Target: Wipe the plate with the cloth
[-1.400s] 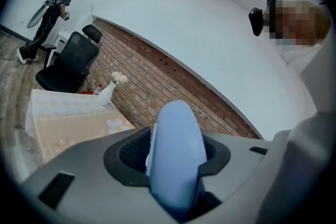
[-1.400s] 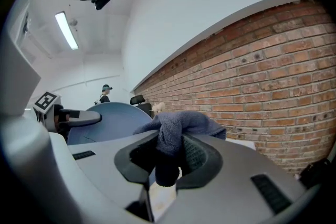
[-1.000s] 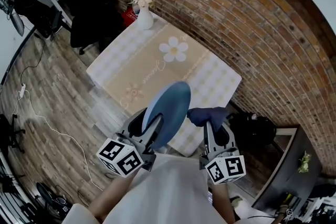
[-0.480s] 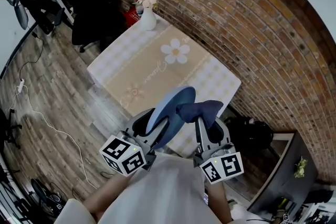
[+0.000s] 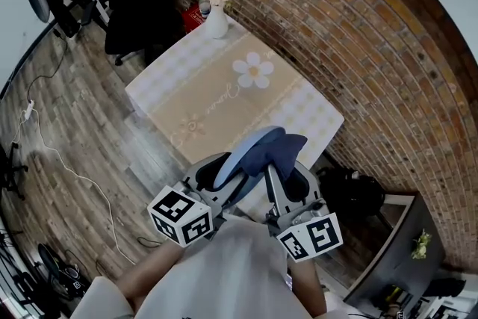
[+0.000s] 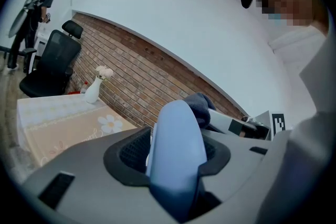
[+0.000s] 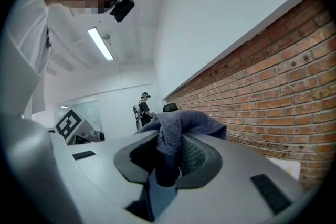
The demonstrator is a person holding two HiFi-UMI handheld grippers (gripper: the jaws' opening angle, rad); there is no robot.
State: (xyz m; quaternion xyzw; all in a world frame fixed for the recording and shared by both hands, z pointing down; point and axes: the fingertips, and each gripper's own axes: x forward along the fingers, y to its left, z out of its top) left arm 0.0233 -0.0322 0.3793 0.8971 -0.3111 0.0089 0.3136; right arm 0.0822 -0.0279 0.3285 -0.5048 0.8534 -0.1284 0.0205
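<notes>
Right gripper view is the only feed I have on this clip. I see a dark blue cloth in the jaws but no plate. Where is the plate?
Observer: The left gripper is shut on the rim of a light blue plate and holds it on edge in the air.
Operator: Does the cloth reach it?
Observer: In the head view the cloth, clamped in the right gripper, lies against the plate's upper part and seems to touch it.
Operator: What else is nearby?
Observer: A table with a flower-print cover stands just beyond them, with a white vase of flowers at its far corner.
</notes>
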